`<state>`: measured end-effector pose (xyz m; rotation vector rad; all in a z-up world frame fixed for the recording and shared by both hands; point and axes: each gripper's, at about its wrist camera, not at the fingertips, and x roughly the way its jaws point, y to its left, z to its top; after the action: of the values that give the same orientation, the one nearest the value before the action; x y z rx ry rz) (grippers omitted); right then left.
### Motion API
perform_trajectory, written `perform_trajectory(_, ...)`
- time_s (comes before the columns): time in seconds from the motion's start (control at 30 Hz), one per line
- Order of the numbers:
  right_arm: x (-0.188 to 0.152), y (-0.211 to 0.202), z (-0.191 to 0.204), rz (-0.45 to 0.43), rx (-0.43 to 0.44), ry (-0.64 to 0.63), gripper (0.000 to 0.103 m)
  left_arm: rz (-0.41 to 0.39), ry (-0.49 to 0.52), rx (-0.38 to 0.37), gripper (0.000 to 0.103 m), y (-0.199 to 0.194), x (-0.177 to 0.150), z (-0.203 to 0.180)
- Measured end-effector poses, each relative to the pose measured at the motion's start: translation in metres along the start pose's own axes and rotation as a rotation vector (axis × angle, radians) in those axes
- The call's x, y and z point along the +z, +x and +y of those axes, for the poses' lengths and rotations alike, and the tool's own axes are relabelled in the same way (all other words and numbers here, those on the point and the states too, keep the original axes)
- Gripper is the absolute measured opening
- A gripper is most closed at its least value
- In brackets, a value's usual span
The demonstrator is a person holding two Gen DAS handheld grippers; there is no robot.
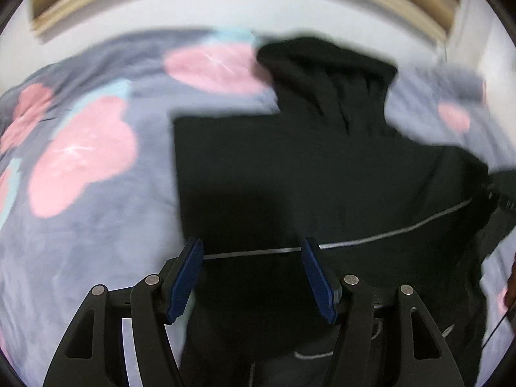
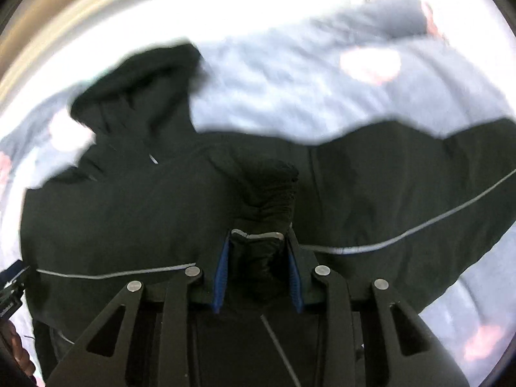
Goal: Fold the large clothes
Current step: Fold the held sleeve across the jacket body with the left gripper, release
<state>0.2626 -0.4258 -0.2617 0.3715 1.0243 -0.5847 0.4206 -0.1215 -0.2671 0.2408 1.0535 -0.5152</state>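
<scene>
A grey-blue fleece blanket [image 1: 96,232] printed with large pink blossoms and touches of pale blue covers the whole surface; beyond its far edge runs a white wall with a beige wooden frame [image 1: 96,6]. On the blanket lies a black hooded jacket [image 1: 290,167], spread across the middle, its hood [image 1: 329,71] bunched at the far end. A thin silver piping line [image 1: 403,225] crosses the jacket's body.

The left gripper [image 1: 253,254] hangs just over the near part of the jacket, its blue ribbed pads [image 1: 183,287] wide apart with nothing between them.

The right gripper [image 2: 258,245] is clamped on a gathered fold of the jacket, with the ribbed black cuff [image 2: 274,187] bulging out past the fingertips. Both views are motion-blurred.
</scene>
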Motion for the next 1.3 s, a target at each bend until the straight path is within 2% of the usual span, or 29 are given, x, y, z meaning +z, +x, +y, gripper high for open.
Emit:
perform_trajectory(0.1, -0.016, 0.045, 0.003, 0.075, -0.08, -0.075, 0.037, 0.071, 0.094, 0.121, 0.066, 0.039, -0.004, -0.02)
perform_trajectory(0.13, -0.02, 0.055, 0.004, 0.082, -0.08, -0.09, 0.039, 0.088, 0.108, 0.141, 0.066, 0.048, -0.006, -0.023)
perform_trajectory(0.27, -0.018, 0.063, 0.001, 0.09, -0.068, -0.103, 0.041, 0.093, 0.099, 0.146, 0.068, 0.057, -0.006, -0.022)
perform_trajectory(0.37, -0.013, 0.04, -0.011, 0.092, -0.041, -0.084, 0.045, 0.084, 0.091, 0.151, 0.069, 0.048, -0.004, -0.023)
perform_trajectory(0.4, -0.011, 0.029, -0.014, 0.072, -0.022, -0.068, 0.047, 0.067, 0.074, 0.126, 0.069, 0.036, -0.003, -0.025)
perform_trajectory(0.47, -0.008, 0.005, -0.015, 0.017, 0.027, -0.042, 0.068, 0.023, 0.045, 0.031, 0.069, 0.013, -0.001, -0.029)
perform_trajectory(0.53, -0.007, -0.018, -0.008, -0.051, 0.078, -0.039, 0.079, -0.037, 0.032, -0.052, 0.069, -0.011, 0.002, -0.042)
perform_trajectory(0.6, -0.008, -0.024, 0.018, -0.054, 0.079, -0.123, 0.079, -0.07, 0.067, -0.073, 0.069, -0.02, 0.005, -0.065)
perform_trajectory(0.67, -0.015, -0.014, 0.034, -0.024, 0.086, -0.182, 0.078, -0.058, 0.111, -0.082, 0.069, -0.011, 0.006, -0.084)
perform_trajectory(0.73, -0.021, 0.008, 0.044, 0.032, 0.097, -0.2, 0.076, -0.009, 0.118, -0.07, 0.069, 0.009, 0.0, -0.101)
perform_trajectory(0.77, -0.033, 0.026, 0.047, 0.087, 0.072, -0.214, 0.074, 0.024, 0.105, -0.074, 0.069, 0.021, -0.004, -0.103)
perform_trajectory(0.83, -0.047, 0.047, 0.05, 0.111, 0.042, -0.242, 0.074, 0.137, 0.051, -0.06, 0.069, 0.057, -0.013, -0.102)
perform_trajectory(0.9, -0.051, 0.05, 0.05, 0.093, 0.041, -0.257, 0.075, 0.127, 0.036, -0.054, 0.069, 0.065, -0.017, -0.104)
perform_trajectory(1.0, -0.049, 0.05, 0.053, 0.117, 0.035, -0.267, 0.075, 0.128, 0.045, -0.022, 0.07, 0.065, -0.017, -0.111)
perform_trajectory(1.13, -0.037, 0.034, 0.05, 0.133, 0.072, -0.25, 0.074, 0.126, 0.055, -0.026, 0.07, 0.048, -0.019, -0.112)
perform_trajectory(1.23, -0.041, -0.01, 0.025, 0.103, 0.105, -0.202, 0.074, 0.102, 0.102, -0.043, 0.07, 0.008, -0.026, -0.121)
perform_trajectory(1.3, -0.05, -0.046, 0.002, 0.078, 0.089, -0.168, 0.074, 0.068, 0.143, -0.043, 0.07, -0.024, -0.037, -0.122)
